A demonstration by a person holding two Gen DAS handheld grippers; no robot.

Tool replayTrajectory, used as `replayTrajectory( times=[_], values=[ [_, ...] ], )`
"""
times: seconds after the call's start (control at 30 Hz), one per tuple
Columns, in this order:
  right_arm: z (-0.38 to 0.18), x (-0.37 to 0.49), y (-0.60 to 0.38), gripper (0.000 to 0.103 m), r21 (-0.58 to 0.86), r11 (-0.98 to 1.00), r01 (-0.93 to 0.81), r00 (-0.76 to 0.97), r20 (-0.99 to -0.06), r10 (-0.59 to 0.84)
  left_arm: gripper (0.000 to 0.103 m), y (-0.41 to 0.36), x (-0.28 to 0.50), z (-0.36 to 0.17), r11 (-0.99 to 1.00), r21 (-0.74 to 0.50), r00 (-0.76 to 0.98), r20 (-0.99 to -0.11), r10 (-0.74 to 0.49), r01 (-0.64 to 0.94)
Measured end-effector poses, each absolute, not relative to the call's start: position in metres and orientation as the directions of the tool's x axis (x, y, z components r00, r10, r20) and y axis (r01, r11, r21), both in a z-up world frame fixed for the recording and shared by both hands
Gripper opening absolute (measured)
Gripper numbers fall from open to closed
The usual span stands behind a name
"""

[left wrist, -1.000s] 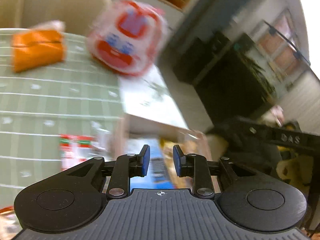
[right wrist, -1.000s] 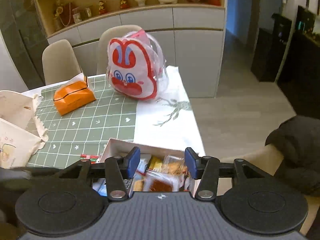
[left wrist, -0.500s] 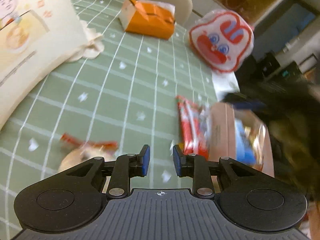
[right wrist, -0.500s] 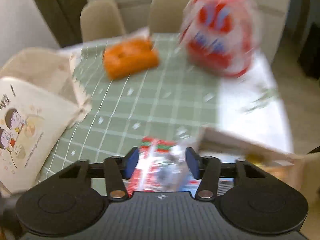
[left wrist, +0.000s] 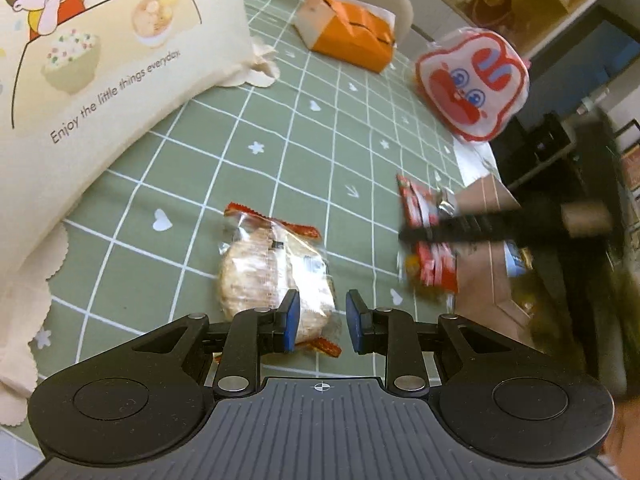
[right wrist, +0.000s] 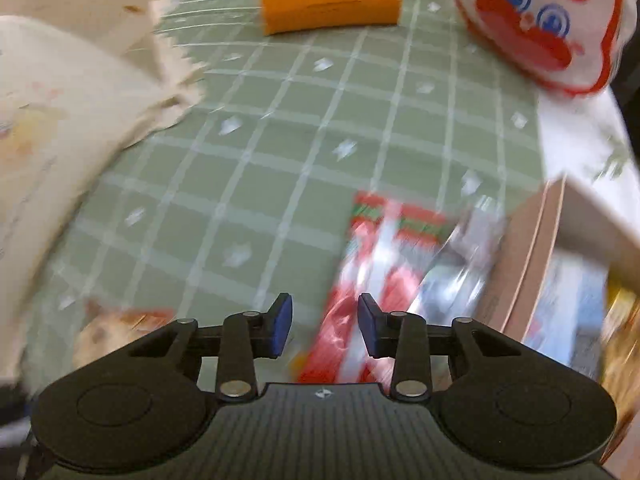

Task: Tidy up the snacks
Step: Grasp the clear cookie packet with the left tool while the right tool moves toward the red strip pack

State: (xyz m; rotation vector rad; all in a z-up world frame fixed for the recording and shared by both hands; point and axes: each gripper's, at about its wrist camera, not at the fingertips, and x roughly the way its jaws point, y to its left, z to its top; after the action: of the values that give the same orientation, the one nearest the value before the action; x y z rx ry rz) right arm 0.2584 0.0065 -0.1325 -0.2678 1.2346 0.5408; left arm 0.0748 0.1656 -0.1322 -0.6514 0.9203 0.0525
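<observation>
Green checked cloth [left wrist: 288, 160] with white lines and small white motifs is covering the table, and a cream cartoon-printed tote bag [left wrist: 92, 72] is lying across its left side. An orange tissue pack [left wrist: 352, 40] and a red-and-white rabbit-faced bag [left wrist: 472, 84] are sitting at the far end.

In the left wrist view, the left gripper [left wrist: 319, 322] is hovering low over a clear-wrapped rice cracker pack [left wrist: 272, 276], its blue-padded fingers [left wrist: 290, 320] standing apart with nothing between them; the near corner of the pack is showing in the gap. That pack is lying flat on the cloth, pale round crackers showing through the film, with crimped red strips at both ends.

In the right wrist view, the right gripper [right wrist: 325, 326] is likewise spread and holding nothing, poised above a red snack packet [right wrist: 380, 280] with a green-and-red band along its top edge; motion blur is smearing its print. This packet is resting just beside a cardboard box [right wrist: 528, 248] at the right, where blue and yellow wrappers are showing inside.
</observation>
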Motion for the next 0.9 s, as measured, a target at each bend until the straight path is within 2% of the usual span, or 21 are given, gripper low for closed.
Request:
replayTrajectory(
  times=[0.2, 0.37, 0.47, 0.57, 0.73, 0.83, 0.9],
  values=[
    [-0.120, 0.194, -0.022, 0.035, 0.367, 0.736, -0.569, 0.033, -0.884, 0.466, 0.028, 0.148, 0.084, -0.128, 0.824, -0.495, 0.606, -0.755, -0.250, -0.277],
    [-0.101, 0.155, -0.066, 0.036, 0.329, 0.780, -0.532, 0.166, -0.863, 0.478, 0.029, 0.120, 0.141, -0.111, 0.860, -0.503, 0.601, -0.715, -0.357, -0.089],
    [-0.099, 0.144, -0.094, 0.037, 0.300, 0.824, -0.481, 0.234, -0.862, 0.450, 0.029, 0.095, 0.202, -0.105, 0.873, -0.485, 0.537, -0.726, -0.430, 0.043],
    [-0.101, 0.132, -0.118, 0.043, 0.269, 0.860, -0.435, 0.289, -0.862, 0.416, 0.029, 0.068, 0.262, -0.110, 0.876, -0.469, 0.466, -0.753, -0.464, 0.114],
    [-0.103, 0.111, -0.162, 0.045, 0.285, 0.895, -0.344, 0.324, -0.858, 0.398, 0.029, 0.033, 0.335, -0.131, 0.942, -0.313, 0.414, -0.847, -0.333, 0.119],
    [-0.104, 0.101, -0.178, 0.046, 0.232, 0.916, -0.327, 0.358, -0.867, 0.347, 0.029, 0.021, 0.347, -0.147, 0.960, -0.239, 0.384, -0.881, -0.277, 0.144],
    [-0.105, 0.097, -0.188, 0.049, 0.212, 0.922, -0.323, 0.369, -0.869, 0.329, 0.038, 0.019, 0.348, -0.151, 0.950, -0.267, 0.385, -0.869, -0.311, 0.163]
  ],
)
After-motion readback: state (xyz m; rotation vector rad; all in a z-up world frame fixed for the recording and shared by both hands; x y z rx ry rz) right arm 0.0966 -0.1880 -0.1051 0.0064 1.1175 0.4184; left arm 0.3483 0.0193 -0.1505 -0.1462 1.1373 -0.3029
